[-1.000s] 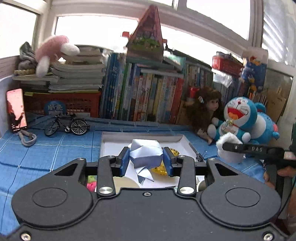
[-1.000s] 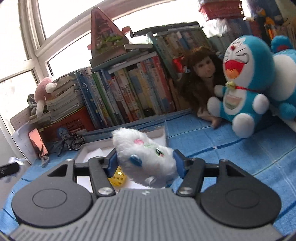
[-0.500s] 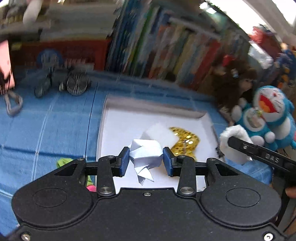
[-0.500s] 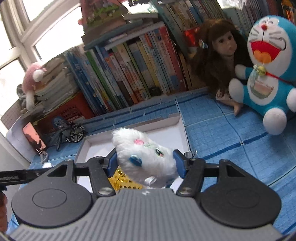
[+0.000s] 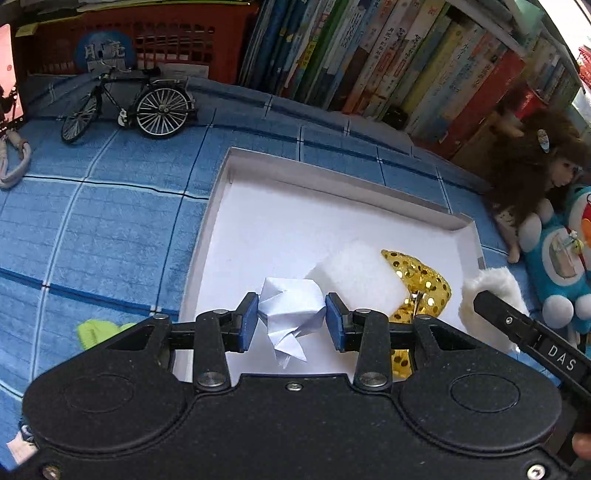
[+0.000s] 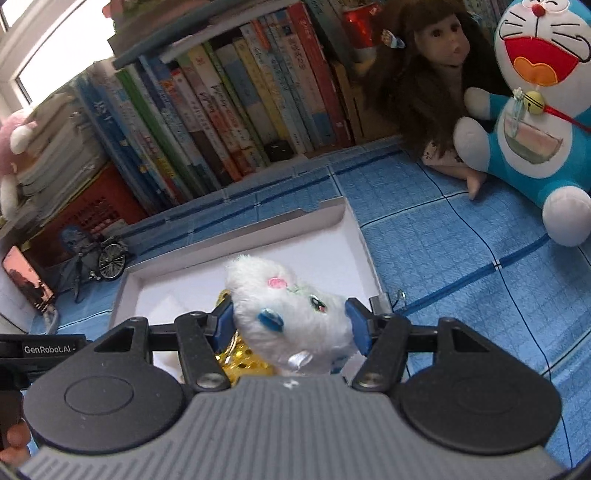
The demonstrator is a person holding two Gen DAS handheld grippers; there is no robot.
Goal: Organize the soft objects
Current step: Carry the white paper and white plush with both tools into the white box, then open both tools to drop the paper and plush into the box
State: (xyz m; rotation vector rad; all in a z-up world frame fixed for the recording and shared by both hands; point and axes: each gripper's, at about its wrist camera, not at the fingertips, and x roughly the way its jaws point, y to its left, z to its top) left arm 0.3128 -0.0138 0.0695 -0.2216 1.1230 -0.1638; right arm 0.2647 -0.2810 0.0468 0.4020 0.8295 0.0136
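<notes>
My left gripper (image 5: 291, 318) is shut on a white folded-paper figure (image 5: 291, 306), held over the near part of a shallow white box (image 5: 258, 162). In the box lie a white foam block (image 5: 360, 275) and a gold sequined piece (image 5: 424, 284). My right gripper (image 6: 290, 318) is shut on a fluffy white plush toy (image 6: 291, 314) above the same white box (image 6: 243, 229), with the gold sequined piece (image 6: 240, 363) just beneath it. In the left wrist view the white plush (image 5: 491, 288) and a finger of the right gripper show at the box's right side.
Blue checked cloth (image 5: 110, 221) covers the surface. A row of books (image 5: 406, 74) and a red crate (image 5: 147, 33) line the back. A model bicycle (image 5: 129, 107) stands at the back left; a doll (image 6: 424, 74) and blue cat plush (image 6: 535, 122) sit right. A green item (image 5: 96, 332) lies left of the box.
Both grippers have tipped downward and moved in over the white box, each still holding its object. The windows and upper shelves have left the view.
</notes>
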